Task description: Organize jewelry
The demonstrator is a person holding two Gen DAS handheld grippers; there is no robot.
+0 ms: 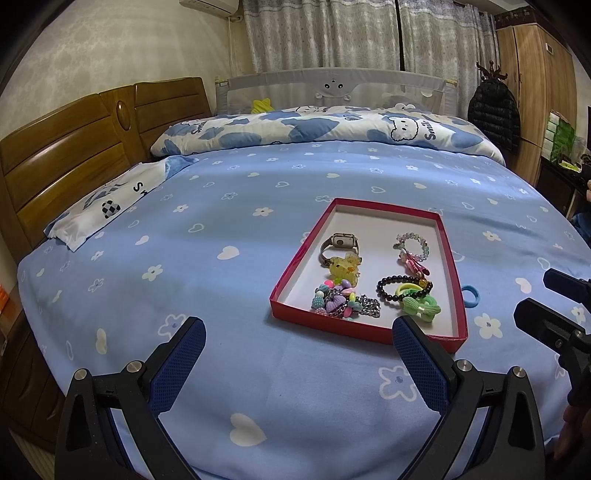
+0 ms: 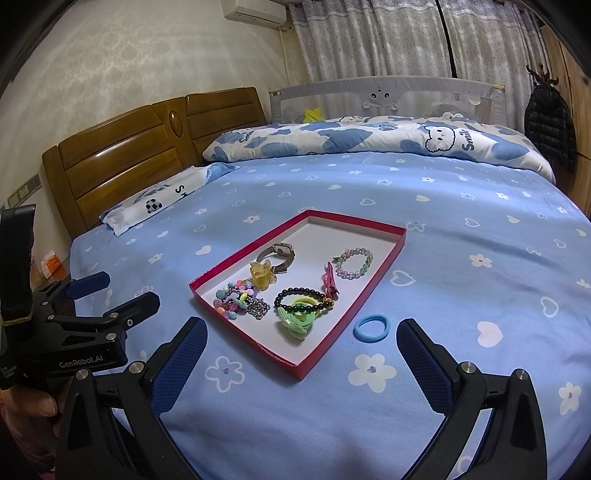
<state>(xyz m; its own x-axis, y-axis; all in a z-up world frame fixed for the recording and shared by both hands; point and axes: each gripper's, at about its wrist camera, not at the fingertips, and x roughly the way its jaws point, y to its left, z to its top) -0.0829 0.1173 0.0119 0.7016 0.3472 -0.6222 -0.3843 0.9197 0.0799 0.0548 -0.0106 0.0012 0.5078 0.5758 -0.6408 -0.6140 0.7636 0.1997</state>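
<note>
Blue flowered bedsheet [image 2: 443,280], red tray [image 2: 354,295], curtains [image 1: 332,33], both grippers [image 1: 297,343] [image 2: 301,343] spread apart

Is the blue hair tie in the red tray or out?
Out. The blue hair tie lies on the bedsheet beside the red tray, outside its rim.

From my left camera, the small blue elastic hair ring [image 1: 471,296] is half hidden behind the wall of the shallow red cardboard tray [image 1: 459,291]. The black right gripper [image 1: 554,302] is cut off by the frame's edge. The tangled silver chain [image 2: 258,308] sits partly under the pastel bead cluster [image 2: 234,295]; it looks like a necklace, perhaps.
</note>
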